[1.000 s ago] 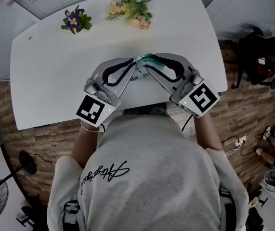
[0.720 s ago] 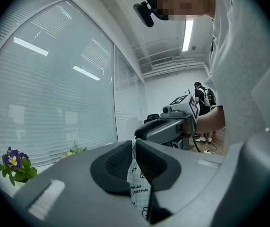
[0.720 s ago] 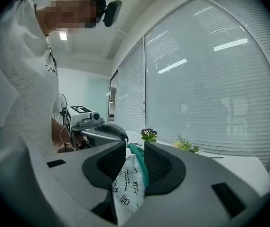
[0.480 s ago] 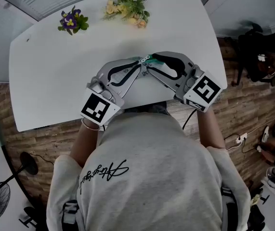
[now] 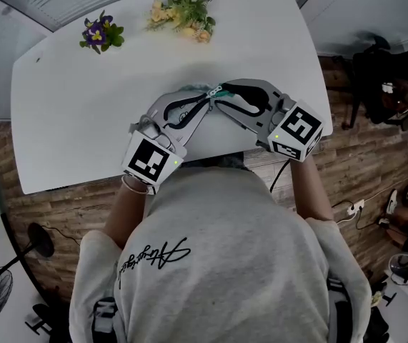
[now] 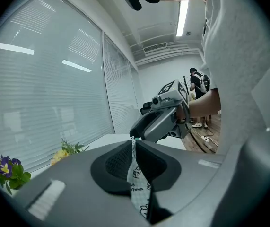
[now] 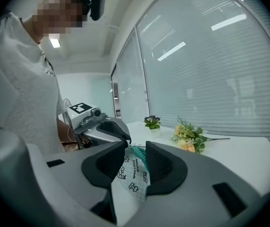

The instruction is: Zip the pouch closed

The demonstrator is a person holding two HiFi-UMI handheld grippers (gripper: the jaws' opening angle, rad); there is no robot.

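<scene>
Over the white table point(image 5: 68, 120), the left gripper point(image 6: 134, 148) is clamped on one end of the printed pouch point(image 7: 131, 183). The right gripper point(image 7: 135, 149) has just been opening, its jaws loose around the other end. Held from one side only, the pouch may sag or twist, so the green zipper point(image 7: 139, 155) could jam or slip the next grab.

Holds the two grippers out in front of the body, with left forearm point(image 5: 123, 204) and right forearm point(image 5: 305, 188) angled inward so that the tips nearly meet. Grips with the left gripper point(image 6: 134, 145): jaws closed tight on the pouch point(image 6: 137, 188), pinching its cloth flat. Aims the right gripper point(image 7: 135, 148) toward the left one, jaws apart after just opening wider, with the pouch's zip edge lying loose in the gap, not pressed. Carries both grippers close to level, pointing away from the body.
</scene>
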